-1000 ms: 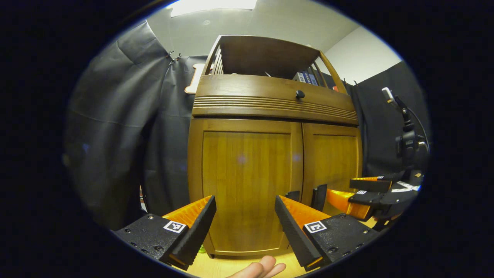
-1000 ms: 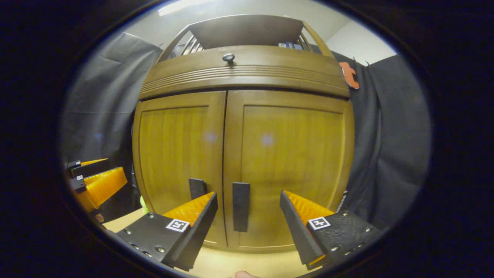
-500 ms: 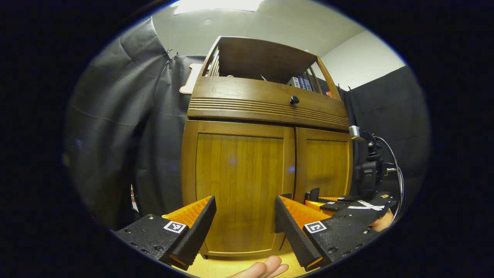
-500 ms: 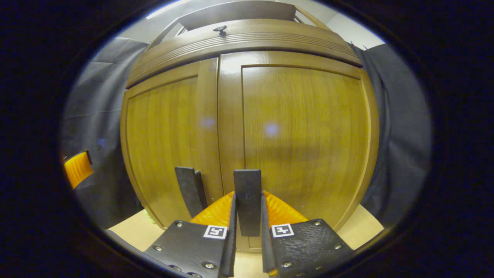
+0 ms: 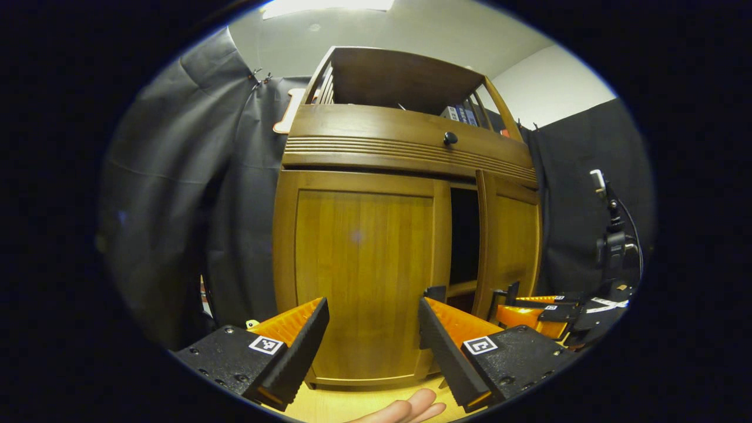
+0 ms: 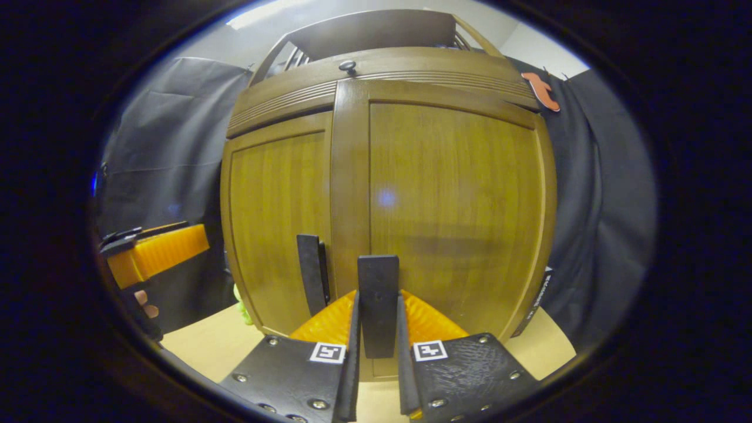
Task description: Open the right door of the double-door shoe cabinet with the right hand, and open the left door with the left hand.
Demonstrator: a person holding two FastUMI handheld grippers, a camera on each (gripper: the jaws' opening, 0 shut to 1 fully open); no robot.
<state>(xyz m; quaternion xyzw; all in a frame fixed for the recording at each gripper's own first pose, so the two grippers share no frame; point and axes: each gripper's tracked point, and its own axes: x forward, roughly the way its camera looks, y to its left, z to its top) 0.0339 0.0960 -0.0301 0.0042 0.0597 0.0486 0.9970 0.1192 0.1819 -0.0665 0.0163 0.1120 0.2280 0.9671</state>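
R gripper (image 6: 378,352) clamped on right door (image 6: 458,211) handle (image 6: 378,305); swing along hinge arc; L gripper (image 5: 373,338) apart, waiting by left door (image 5: 358,276)

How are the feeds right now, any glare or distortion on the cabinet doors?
Left gripper view: fisheye bows the cabinet; a faint pale flare spot sits on the left door; the gap beside the right door is dark. Right gripper view: a brighter flare spot on that door; the handle between the right hand-held gripper fingers looks sharp.
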